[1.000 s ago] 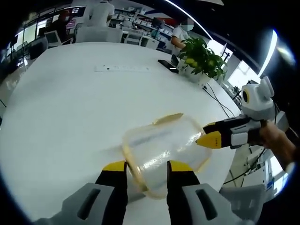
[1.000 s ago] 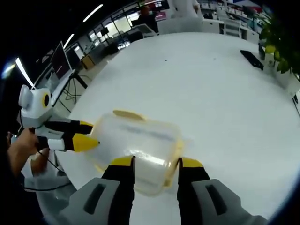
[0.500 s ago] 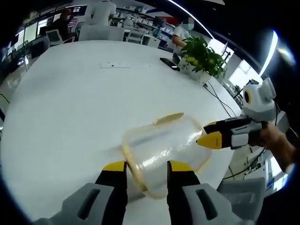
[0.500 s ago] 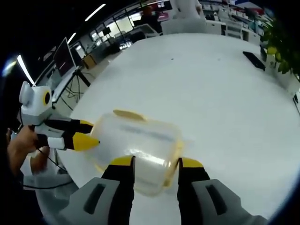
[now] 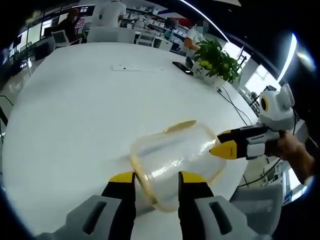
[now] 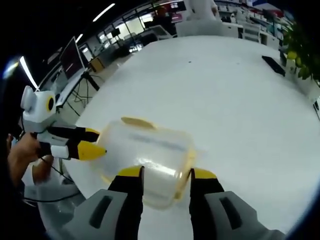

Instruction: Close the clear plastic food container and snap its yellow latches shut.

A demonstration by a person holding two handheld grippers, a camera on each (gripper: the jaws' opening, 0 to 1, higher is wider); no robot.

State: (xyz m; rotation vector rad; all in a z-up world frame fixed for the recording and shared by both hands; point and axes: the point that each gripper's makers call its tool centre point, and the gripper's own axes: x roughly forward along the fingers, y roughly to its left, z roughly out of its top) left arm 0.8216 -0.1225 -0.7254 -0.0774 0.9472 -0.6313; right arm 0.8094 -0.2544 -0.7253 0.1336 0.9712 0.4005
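White table (image 5: 75, 115), wide and mostly bare. Clear plastic food container (image 5: 175, 160) near its edge, lid on, yellow latch (image 5: 180, 125) apparently sticking out, unsnapped. Left gripper (image 5: 156, 177) and right gripper (image 6: 166, 173) both spread apart across opposite container ends. Farther off: potted plant (image 5: 216, 61), phone (image 5: 181, 68), nothing blocking.
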